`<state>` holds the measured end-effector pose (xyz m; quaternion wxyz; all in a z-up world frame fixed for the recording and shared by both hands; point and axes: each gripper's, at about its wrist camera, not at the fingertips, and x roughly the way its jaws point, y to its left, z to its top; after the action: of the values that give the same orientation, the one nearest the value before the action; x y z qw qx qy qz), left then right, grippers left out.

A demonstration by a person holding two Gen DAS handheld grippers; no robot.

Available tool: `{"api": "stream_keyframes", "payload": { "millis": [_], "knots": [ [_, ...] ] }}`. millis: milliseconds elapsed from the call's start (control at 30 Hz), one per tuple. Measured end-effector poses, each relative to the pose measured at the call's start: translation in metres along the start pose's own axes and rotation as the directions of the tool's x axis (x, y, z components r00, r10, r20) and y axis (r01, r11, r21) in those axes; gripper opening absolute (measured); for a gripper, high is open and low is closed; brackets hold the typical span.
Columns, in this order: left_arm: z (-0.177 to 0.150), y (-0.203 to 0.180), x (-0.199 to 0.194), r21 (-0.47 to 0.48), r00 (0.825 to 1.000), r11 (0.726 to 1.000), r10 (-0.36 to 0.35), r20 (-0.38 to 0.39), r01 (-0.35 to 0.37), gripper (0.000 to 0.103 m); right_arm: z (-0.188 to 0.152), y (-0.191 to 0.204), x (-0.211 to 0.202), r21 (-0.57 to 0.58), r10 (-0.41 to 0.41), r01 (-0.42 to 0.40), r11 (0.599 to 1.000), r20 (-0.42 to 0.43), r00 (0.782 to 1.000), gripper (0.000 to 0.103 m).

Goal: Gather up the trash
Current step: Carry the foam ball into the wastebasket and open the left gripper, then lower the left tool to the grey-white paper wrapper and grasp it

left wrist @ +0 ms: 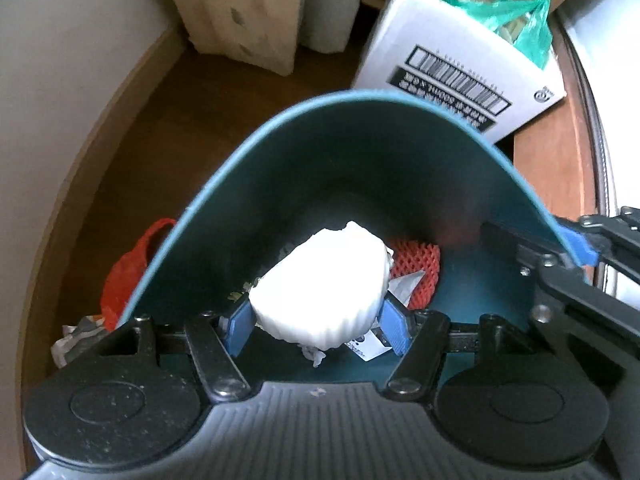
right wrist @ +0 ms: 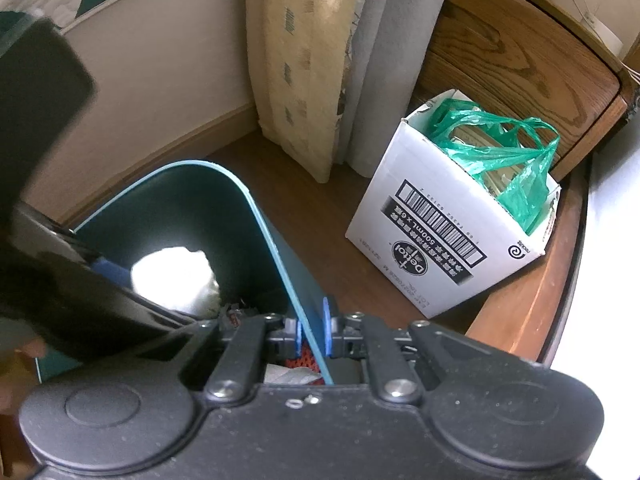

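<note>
A teal trash bin (left wrist: 360, 152) stands on the wood floor, with red foam netting (left wrist: 420, 268) and paper scraps inside. My left gripper (left wrist: 320, 324) is over the bin's opening, shut on a white crumpled foam wad (left wrist: 324, 284). My right gripper (right wrist: 313, 328) is shut on the bin's rim (right wrist: 280, 256), one blue pad inside and one outside; it also shows in the left wrist view (left wrist: 576, 248). The white wad (right wrist: 172, 276) shows inside the bin in the right wrist view, beside the left gripper's dark body.
A white cardboard box (right wrist: 444, 236) with a green plastic bag (right wrist: 504, 160) stands right of the bin. A red bag (left wrist: 128, 272) and crumpled trash lie on the floor left of the bin. Curtains (right wrist: 304, 72), a wall and a wooden cabinet (right wrist: 520, 64) stand behind.
</note>
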<state>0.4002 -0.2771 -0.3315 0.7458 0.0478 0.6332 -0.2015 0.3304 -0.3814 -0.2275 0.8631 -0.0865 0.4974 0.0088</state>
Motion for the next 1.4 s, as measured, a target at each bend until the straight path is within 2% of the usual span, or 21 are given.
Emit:
{"api": "stream_keyframes", "payload": {
  "millis": [133, 233, 400, 533, 633, 833, 933, 1100, 1233, 1400],
  "knots": [
    [-0.001, -0.002, 0.008, 0.015, 1.000, 1.000, 0.023, -0.016, -0.023, 0.066, 0.001, 0.000, 0.001, 0.001, 0.002, -0.002, 1.000, -0.002, 1.000, 0.009],
    [-0.006, -0.001, 0.002, 0.032, 1.000, 0.999, 0.011, -0.010, -0.011, 0.067, 0.001, -0.001, 0.001, 0.005, 0.004, -0.004, 1.000, -0.005, 1.000, 0.009],
    [-0.021, 0.001, -0.020, 0.114, 0.997, 0.991, 0.058, 0.052, -0.064, 0.067, 0.002, -0.003, 0.003, 0.012, 0.004, -0.004, 1.000, -0.012, 1.000, 0.009],
    [-0.032, 0.019, -0.045, 0.075, 0.997, 0.997, 0.003, 0.077, -0.009, 0.068, 0.002, -0.003, 0.005, 0.018, -0.003, 0.004, 1.000, -0.017, 1.000, 0.009],
    [-0.036, 0.030, -0.060, 0.039, 0.994, 0.999, -0.038, 0.099, 0.035, 0.076, 0.003, -0.002, 0.006, 0.022, -0.010, 0.010, 1.000, -0.019, 1.000, 0.009],
    [-0.046, 0.050, -0.095, -0.041, 0.984, 0.994, -0.092, 0.154, 0.099, 0.076, 0.003, -0.003, 0.007, 0.031, -0.012, 0.012, 0.999, -0.020, 1.000, 0.009],
    [-0.064, 0.074, -0.116, -0.099, 0.980, 0.992, -0.061, 0.188, 0.081, 0.076, 0.003, -0.003, 0.007, 0.028, -0.016, 0.017, 0.999, -0.021, 1.000, 0.009],
    [-0.103, 0.136, -0.131, -0.197, 0.980, 0.980, 0.060, 0.190, -0.022, 0.076, 0.002, -0.002, 0.007, 0.010, -0.034, 0.034, 0.999, -0.033, 0.999, 0.009],
    [-0.130, 0.183, -0.120, -0.282, 0.981, 0.956, 0.120, 0.153, -0.073, 0.076, -0.004, 0.007, 0.009, -0.063, -0.059, 0.055, 0.996, -0.067, 0.996, 0.011],
    [-0.154, 0.217, -0.081, -0.260, 0.976, 0.954, 0.182, 0.116, -0.147, 0.076, -0.018, 0.021, 0.025, -0.162, -0.092, 0.063, 0.985, -0.183, 0.979, 0.010]
  ]
}}
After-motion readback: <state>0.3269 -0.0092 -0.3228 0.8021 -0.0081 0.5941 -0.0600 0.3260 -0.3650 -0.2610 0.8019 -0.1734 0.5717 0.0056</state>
